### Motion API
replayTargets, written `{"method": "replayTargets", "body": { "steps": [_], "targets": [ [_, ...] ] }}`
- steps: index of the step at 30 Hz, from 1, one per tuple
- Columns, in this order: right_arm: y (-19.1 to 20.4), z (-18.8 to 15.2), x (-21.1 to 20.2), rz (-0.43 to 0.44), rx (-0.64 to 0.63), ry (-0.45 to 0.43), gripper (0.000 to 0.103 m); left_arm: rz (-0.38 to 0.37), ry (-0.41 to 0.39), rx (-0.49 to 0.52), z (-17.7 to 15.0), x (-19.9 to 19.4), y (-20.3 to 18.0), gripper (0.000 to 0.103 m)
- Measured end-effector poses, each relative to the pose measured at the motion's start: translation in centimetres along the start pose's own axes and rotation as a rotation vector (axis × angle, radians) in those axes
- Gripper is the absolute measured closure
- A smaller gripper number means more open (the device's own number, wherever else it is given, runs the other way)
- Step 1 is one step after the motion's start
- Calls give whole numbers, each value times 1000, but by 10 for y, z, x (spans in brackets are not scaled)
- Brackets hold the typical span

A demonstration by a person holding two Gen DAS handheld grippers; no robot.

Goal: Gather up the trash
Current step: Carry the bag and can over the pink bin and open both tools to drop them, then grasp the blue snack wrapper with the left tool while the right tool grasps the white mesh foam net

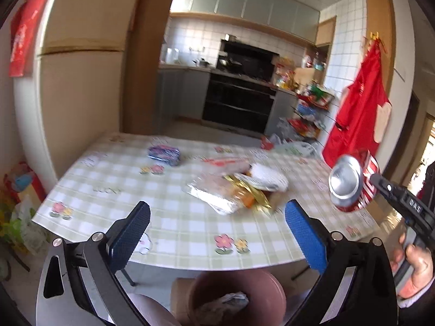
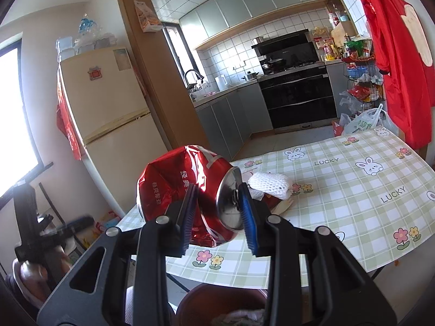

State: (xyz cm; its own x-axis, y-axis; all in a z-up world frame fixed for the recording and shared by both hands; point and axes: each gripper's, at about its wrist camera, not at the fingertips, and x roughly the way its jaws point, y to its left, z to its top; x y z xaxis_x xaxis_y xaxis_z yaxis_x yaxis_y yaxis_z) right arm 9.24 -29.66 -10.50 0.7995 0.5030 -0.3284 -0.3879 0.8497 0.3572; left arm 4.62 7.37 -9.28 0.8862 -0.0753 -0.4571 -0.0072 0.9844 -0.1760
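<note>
My right gripper (image 2: 217, 190) is shut on a crushed red soda can (image 2: 176, 184) and holds it in the air above the table's near edge; the can also shows in the left wrist view (image 1: 350, 184). My left gripper (image 1: 217, 212) is open and empty, above the near edge. A brown trash bin (image 1: 261, 282) stands on the floor below, with crumpled trash inside; its rim shows in the right wrist view (image 2: 206, 290). On the checked tablecloth (image 1: 168, 217) lie a foil wrapper pile (image 1: 217, 195), a white foam net (image 2: 269, 184) and a blue packet (image 1: 164, 153).
A cream fridge (image 2: 108, 103) stands left of the table. A red apron (image 1: 359, 108) hangs on the right wall. Plastic bags (image 2: 364, 122) and a wire rack (image 2: 359, 81) stand beyond the table's far end. The kitchen counter and black oven (image 1: 239, 103) are behind.
</note>
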Motion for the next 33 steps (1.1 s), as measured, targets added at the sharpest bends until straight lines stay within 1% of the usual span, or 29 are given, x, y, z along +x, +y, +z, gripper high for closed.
{"method": "replayTargets", "body": {
  "steps": [3,4,6,11,14,16,17,18,19,20,22,23,24,27,33],
  "targets": [
    [8,-4,1,1,-36,27,69,87,-100,-23,10,-19,17,6],
    [10,-4,1,4,-46,37,69,115,-122,-28,12,-24,23,6],
    [16,-6,1,10,-65,53,69,151,-142,-30,15,-28,30,6],
    [32,-12,7,39,-90,96,69,191,-138,-49,12,-29,45,6],
    [45,-16,14,58,-116,131,68,193,-125,-78,5,-29,55,6],
    [54,-18,19,70,-128,149,65,194,-121,-94,2,-31,60,6],
    [56,-19,20,72,-131,152,61,195,-117,-101,0,-30,62,6],
    [59,-20,22,72,-132,157,41,194,-114,-106,-1,-31,66,6],
    [62,-20,23,59,-133,153,20,195,-111,-111,-1,-32,69,6],
    [64,-21,22,48,-135,142,13,196,-108,-116,-2,-32,71,6],
    [66,-20,22,49,-138,139,11,190,-107,-125,-3,-32,74,6],
    [67,-19,22,33,-139,136,9,188,-108,-126,-4,-32,75,6],
    [67,-18,21,7,-139,123,5,190,-109,-125,-5,-32,75,6],
    [63,-15,20,-24,-129,111,5,196,-107,-122,-6,-32,77,6],
    [50,-12,18,-138,-123,94,5,200,-98,-125,-7,-30,78,6]
  ]
}}
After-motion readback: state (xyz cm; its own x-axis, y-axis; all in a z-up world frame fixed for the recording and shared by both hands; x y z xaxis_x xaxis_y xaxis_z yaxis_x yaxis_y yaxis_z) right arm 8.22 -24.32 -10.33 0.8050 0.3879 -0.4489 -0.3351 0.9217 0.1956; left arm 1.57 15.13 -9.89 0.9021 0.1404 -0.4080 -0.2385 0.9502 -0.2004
